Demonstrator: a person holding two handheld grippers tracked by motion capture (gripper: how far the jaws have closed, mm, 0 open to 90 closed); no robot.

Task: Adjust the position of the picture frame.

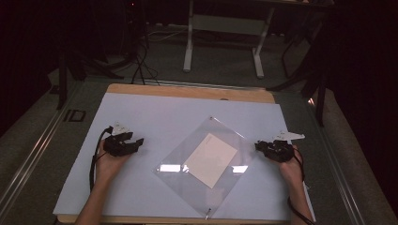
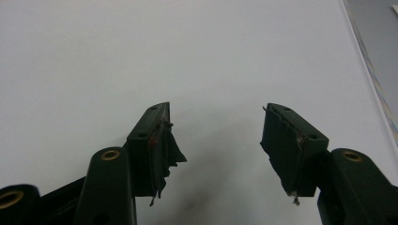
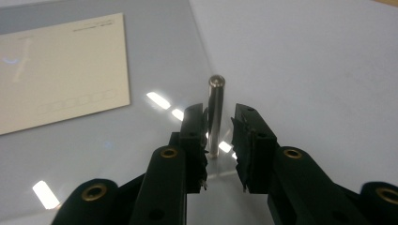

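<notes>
Right now the small metal pin stands upright at the corner of the clear plastic sheet, btwn the two pads of the right tool. The jaws are narrowed to a slim gap around it; the left pad looks to be at or against the pin, the right pad shows a sliver of space, so can't tell if it's truly clamped yet. In the high view the right tool sits at the sheet's right-hand corner, held by the person's right hand, w/ its cable trailing back along the wrist. The sheet lies turned like a diamond on the pale blue mat covering the bench, and a cream card lies under or inside it, near the middle; ceiling-light glare shows on the plastic either side of the card. Another small pin lies at the sheet's near corner by the bench edge. The left tool rests well apart from the sheet, on the mat's left side, in the left hand. Its jaws stand wide, nothing btwn the torn pads, just bare mat below.
</notes>
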